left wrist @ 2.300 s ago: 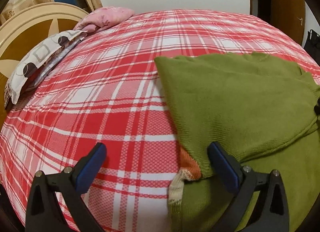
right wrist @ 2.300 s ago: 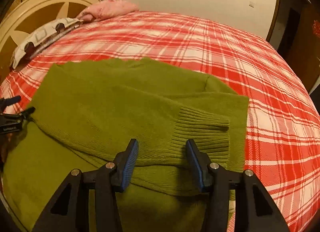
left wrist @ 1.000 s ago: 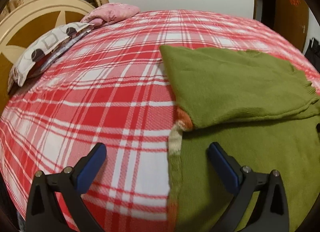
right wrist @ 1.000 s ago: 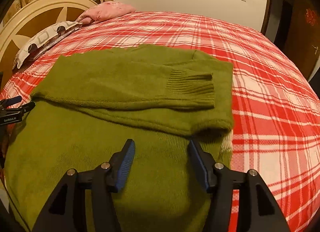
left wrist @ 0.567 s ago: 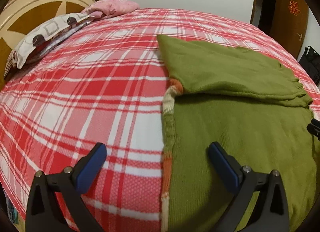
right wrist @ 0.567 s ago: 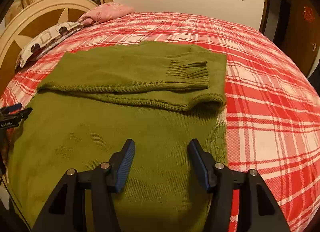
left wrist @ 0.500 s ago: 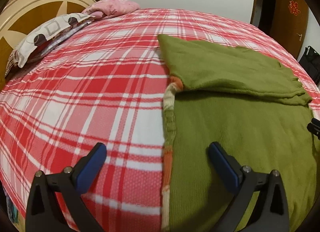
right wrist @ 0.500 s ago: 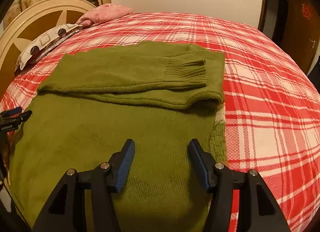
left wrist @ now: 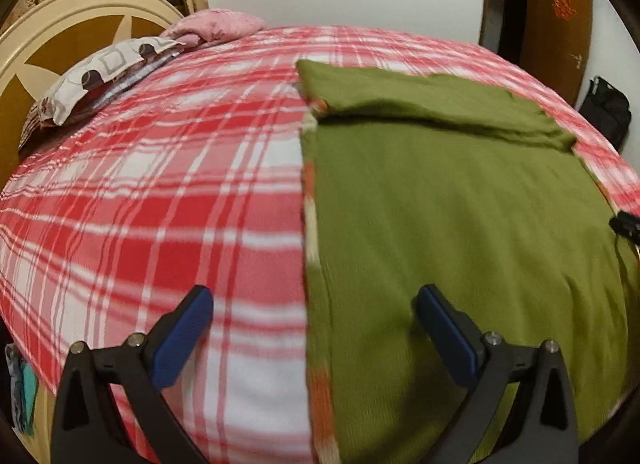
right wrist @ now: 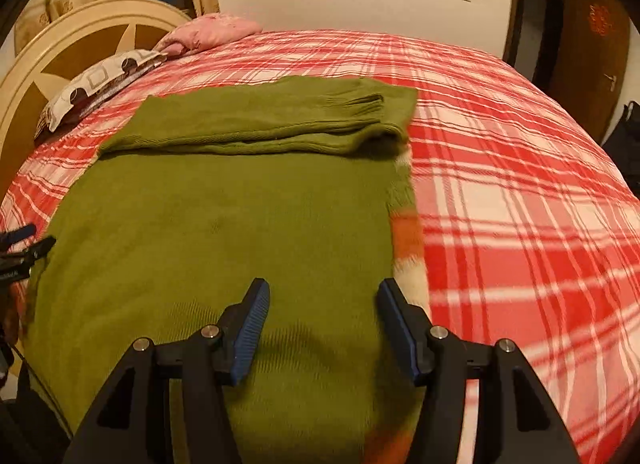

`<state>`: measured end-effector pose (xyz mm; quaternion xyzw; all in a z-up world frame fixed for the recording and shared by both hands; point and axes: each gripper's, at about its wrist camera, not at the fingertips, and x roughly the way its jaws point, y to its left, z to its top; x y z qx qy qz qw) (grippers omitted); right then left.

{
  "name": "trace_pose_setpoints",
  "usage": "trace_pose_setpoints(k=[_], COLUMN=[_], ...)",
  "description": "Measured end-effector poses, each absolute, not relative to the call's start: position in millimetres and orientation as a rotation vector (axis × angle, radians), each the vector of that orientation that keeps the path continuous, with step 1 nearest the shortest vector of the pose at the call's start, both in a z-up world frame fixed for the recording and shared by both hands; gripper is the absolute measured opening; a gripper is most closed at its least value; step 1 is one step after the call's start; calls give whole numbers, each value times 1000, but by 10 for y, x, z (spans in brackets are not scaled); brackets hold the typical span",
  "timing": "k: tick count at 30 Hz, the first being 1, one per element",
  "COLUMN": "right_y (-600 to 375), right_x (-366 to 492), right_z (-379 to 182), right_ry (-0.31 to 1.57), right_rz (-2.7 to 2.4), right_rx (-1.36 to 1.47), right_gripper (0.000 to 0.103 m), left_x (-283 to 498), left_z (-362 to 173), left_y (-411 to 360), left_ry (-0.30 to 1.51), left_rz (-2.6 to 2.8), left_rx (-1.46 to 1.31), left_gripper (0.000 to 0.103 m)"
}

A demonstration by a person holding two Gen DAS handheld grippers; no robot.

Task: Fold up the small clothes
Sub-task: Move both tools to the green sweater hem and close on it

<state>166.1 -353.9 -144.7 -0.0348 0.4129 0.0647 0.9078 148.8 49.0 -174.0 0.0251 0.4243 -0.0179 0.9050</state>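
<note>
A green knit sweater [left wrist: 460,216] lies flat on the red plaid bed, its sleeves folded across the far end [right wrist: 260,124]. An orange and cream striped edge [left wrist: 310,200] shows along its left side, and another along its right side in the right wrist view [right wrist: 406,240]. My left gripper [left wrist: 314,324] is open and empty, straddling the sweater's left edge near the hem. My right gripper [right wrist: 324,318] is open and empty over the sweater's near right part. The other gripper's tips show at the frame edges [left wrist: 626,224] [right wrist: 24,244].
The red plaid bedspread [left wrist: 160,192] covers the bed. A patterned pillow [left wrist: 100,72] and a pink pillow [left wrist: 216,26] lie by the cream headboard [left wrist: 60,28] at the far left. A door [left wrist: 560,24] and a dark bag [left wrist: 604,108] stand at the right.
Both grippers have drawn back from the folded sleeves toward the near hem of the sweater, staying open. The sweater has not moved.
</note>
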Motion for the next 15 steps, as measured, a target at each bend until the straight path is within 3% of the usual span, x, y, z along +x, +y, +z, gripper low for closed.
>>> trace_pose_setpoints(k=[8,14,15], right_y=[-3775,-3918,-3918], right_x=[1000,453,358], right_z=[-1454,-1486,-1496], right_ry=[888,911,913], right_rz=[109,91,90], right_rx=[6,49,47], right_gripper=[58,58,58], left_x=[813,651,632], left_z=[-1880,-1856,-1858], left_y=[400,381,379], left_ry=[927,991,1000], left_rz=[-119,-195,-216], left_rx=[101,24,8], left_gripper=[103,83,73])
